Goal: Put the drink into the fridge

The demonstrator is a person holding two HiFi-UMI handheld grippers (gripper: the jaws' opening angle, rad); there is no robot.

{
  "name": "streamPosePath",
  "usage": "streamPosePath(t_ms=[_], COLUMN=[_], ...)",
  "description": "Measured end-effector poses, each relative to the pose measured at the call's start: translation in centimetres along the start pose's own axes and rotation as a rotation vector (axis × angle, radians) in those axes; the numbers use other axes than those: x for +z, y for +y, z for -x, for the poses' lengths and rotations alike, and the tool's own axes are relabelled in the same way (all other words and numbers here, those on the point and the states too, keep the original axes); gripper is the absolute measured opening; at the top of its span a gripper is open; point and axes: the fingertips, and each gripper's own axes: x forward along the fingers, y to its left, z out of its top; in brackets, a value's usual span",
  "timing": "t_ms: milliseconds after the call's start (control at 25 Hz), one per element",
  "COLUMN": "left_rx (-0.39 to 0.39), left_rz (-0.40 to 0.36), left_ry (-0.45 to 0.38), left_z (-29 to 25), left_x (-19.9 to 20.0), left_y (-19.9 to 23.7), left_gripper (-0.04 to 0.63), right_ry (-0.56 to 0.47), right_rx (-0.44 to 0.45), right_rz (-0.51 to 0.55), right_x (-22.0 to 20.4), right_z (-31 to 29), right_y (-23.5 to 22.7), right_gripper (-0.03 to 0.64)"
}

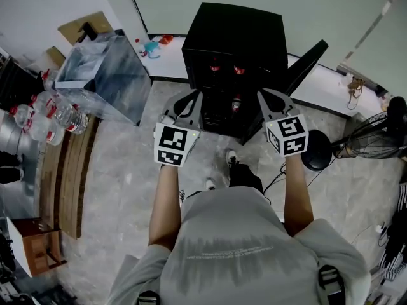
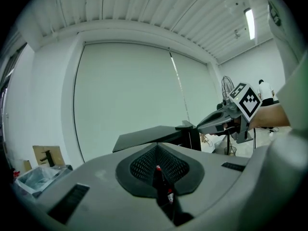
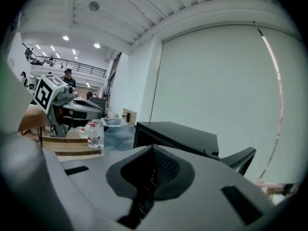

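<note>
Looks nearly done: drink already inside the open fridge, below other red caps. Remains only to shut the door. Left gripper and right gripper held before it, jaws together, empty. Elsewhere, spare bottles on the worktop at left.

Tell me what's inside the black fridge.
The fridge stands open. Two red-topped drinks show on an upper level, a third drink lower down. The rest is dark, and the left gripper and right gripper cover its lower sides.
</note>
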Motion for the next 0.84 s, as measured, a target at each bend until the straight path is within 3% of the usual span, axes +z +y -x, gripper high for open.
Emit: streamPosePath(t_ms=[360, 840], left_rx=[0.028, 0.063], left_rz=[-0.019, 0.023], left_ry=[0.016, 0.018], left_z=[0.3, 1.0], left_x=[-0.8, -2.0], left_y=[0.4, 1.9], left_gripper=[0.012, 0.012], right_ry=[-0.007, -0.003], right_rx=[0.018, 0.033], right_rz=[0.000, -0.007], right_x=[0.3, 0.1], right_z=[0.0, -1.0], right_y=[0.5, 1.4], right_gripper=[0.000, 0.000])
